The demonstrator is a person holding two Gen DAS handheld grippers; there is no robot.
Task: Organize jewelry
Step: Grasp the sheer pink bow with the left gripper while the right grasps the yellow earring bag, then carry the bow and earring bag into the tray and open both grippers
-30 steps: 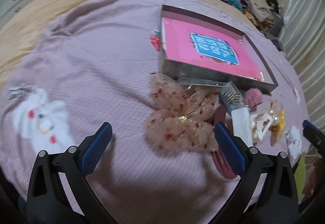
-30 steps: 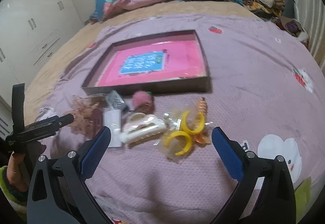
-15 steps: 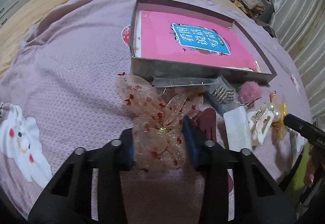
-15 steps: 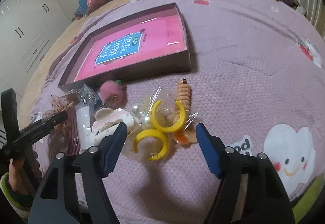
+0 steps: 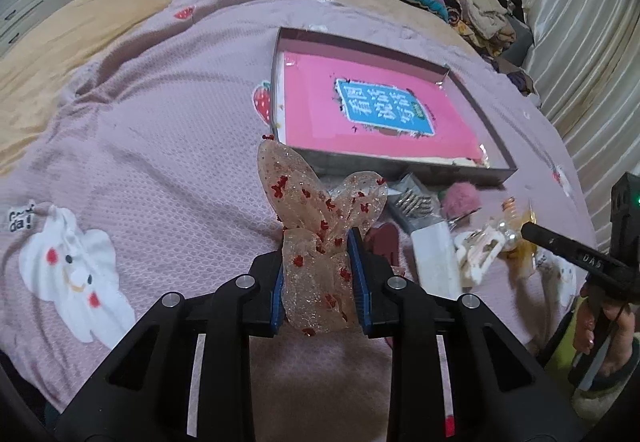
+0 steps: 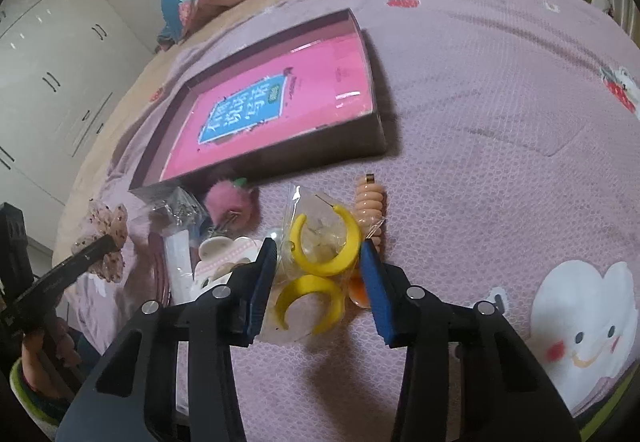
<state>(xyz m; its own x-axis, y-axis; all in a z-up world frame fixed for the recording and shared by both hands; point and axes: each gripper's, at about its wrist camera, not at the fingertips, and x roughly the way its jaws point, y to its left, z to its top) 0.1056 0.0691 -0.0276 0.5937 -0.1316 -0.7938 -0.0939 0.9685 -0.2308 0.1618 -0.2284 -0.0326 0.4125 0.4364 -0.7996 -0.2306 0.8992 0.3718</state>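
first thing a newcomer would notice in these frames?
Probably the glittery bow with red flecks, pinched upright in the left tool above the pink blanket. Next, the yellow hoop earrings in a clear bag, framed by the open right tool. Behind both lies the shallow box with a pink liner.

a bed with a lilac blanket [image 6: 500, 113] carries a shallow box [image 6: 376, 137], yellow hoop earrings [image 6: 320, 258], a pink pompom [image 6: 230, 201].

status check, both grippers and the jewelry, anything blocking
Left gripper shut on glitter bow, lifted off blanket. Right gripper open around bagged yellow hoop earrings. Open box beyond, path clear.
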